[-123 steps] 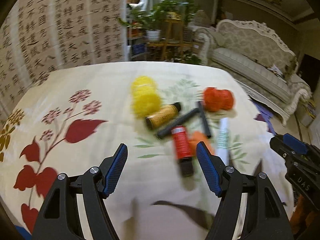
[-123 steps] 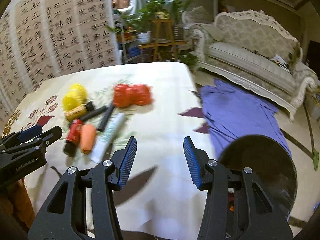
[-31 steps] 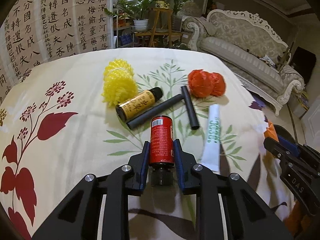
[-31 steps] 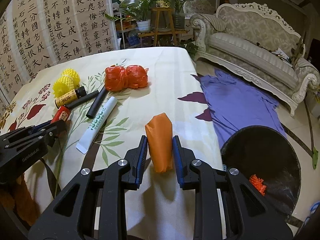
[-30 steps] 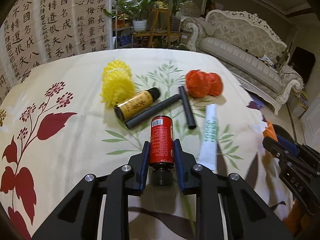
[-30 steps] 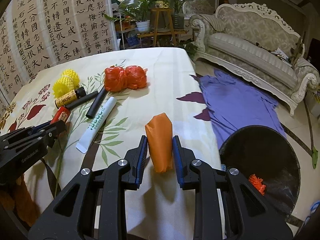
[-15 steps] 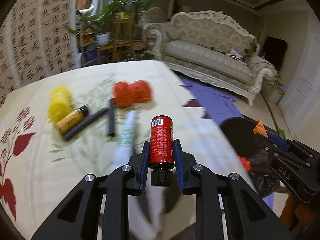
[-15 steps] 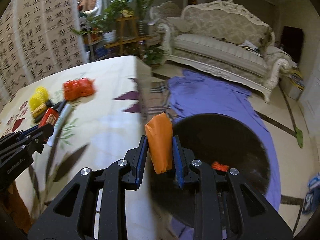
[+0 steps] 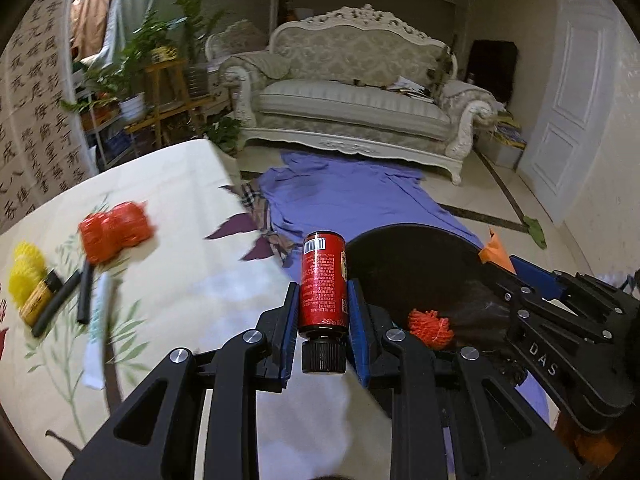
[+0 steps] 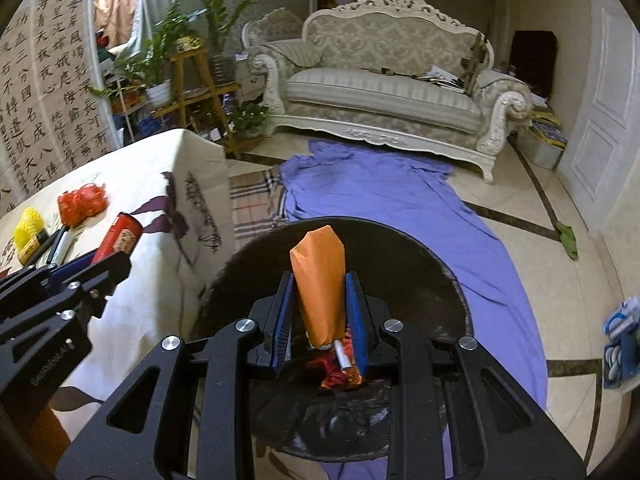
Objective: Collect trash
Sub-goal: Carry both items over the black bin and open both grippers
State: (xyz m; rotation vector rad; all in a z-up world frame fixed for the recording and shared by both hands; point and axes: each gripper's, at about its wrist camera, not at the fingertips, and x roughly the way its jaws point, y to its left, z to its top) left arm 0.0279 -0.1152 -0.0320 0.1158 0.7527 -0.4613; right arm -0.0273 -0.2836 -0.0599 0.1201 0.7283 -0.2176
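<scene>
My left gripper [image 9: 322,300] is shut on a red bottle [image 9: 322,280] with a black cap, held at the table's right edge beside the black trash bin [image 9: 404,264]. My right gripper [image 10: 321,300] is shut on an orange packet [image 10: 320,280] and hangs over the open trash bin [image 10: 420,276], which holds red and orange scraps [image 10: 340,372]. On the floral tablecloth [image 9: 180,248] lie a red mesh ball [image 9: 114,232], a yellow mesh ball [image 9: 26,270], an amber bottle [image 9: 38,300], two black tubes [image 9: 84,292] and a white tube [image 9: 98,320].
A purple cloth [image 10: 400,204] is spread on the floor behind the bin. An ornate sofa [image 10: 392,80] stands at the back, with plants on a wooden stand [image 10: 188,76] to its left. A white door [image 9: 576,92] is at the right. A blue-white item [image 10: 622,332] lies on the floor.
Both grippers have swung right from over the table toward the bin, each keeping its hold. The orange packet now hangs over the bin's mouth; the red bottle is at the table's edge.
</scene>
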